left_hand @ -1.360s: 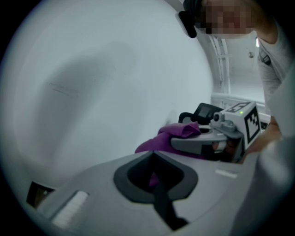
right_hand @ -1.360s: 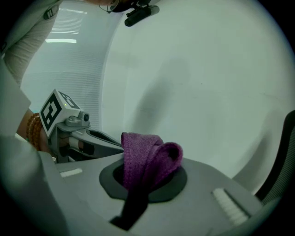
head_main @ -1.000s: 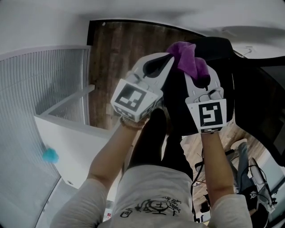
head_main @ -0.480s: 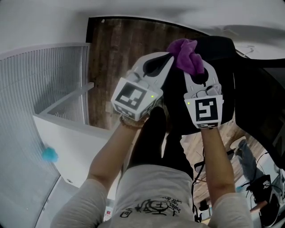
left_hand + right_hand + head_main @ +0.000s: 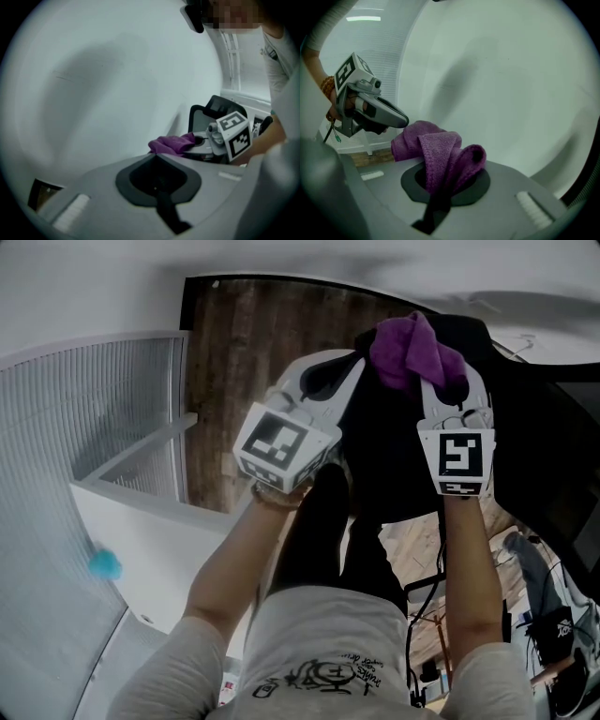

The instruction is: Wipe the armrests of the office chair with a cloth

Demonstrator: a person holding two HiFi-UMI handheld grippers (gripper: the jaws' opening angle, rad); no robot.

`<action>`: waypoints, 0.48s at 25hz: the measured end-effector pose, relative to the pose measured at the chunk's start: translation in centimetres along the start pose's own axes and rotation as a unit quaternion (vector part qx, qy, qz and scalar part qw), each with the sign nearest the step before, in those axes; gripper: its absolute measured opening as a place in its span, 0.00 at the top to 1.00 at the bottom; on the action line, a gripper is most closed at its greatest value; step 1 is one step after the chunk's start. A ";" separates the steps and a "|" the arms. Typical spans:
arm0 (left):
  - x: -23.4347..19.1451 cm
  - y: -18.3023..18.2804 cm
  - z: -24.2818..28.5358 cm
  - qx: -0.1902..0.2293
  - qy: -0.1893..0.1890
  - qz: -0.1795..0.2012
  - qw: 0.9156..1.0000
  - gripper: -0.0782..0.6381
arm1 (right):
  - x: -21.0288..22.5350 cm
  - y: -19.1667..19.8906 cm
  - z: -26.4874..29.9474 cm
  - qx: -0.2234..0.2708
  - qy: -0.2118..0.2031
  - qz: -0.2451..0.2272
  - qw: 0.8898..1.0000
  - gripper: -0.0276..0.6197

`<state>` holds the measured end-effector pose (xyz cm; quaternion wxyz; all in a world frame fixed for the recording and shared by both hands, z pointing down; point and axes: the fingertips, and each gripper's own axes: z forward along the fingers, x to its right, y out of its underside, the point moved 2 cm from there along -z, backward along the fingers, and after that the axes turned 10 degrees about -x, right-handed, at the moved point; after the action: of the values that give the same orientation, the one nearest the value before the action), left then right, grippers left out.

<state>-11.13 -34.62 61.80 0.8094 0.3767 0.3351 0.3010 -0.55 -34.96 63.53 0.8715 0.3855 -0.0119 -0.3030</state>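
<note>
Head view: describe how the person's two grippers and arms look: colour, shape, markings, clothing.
The left gripper and the right gripper have smooth pale grey shells tapering forward, each with a dark recess. The left cube and right cube show black-and-white square markers. The sleeves are light-coloured; a beaded bracelet circles the left wrist.

Office chair [image 5: 473, 334] largely behind purple cloth [image 5: 412, 352] and right tool [image 5: 445, 395] (armrests not discernible)
</note>
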 end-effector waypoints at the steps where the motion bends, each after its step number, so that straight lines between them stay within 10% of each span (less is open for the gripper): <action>1: 0.0 0.0 0.1 -0.001 0.000 0.000 1.000 0.89 | 0.6 0.2 0.0 -0.002 0.004 -0.005 1.000 0.92; 12: 0.1 0.2 0.6 -0.009 0.005 -0.002 1.000 0.89 | 7.9 3.5 -0.4 -0.036 0.067 -0.010 0.997 0.92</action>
<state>-10.59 -34.70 62.21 0.8119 0.3670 0.3372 0.3040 7.84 -37.13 63.98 0.8804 0.3735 0.0609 -0.2858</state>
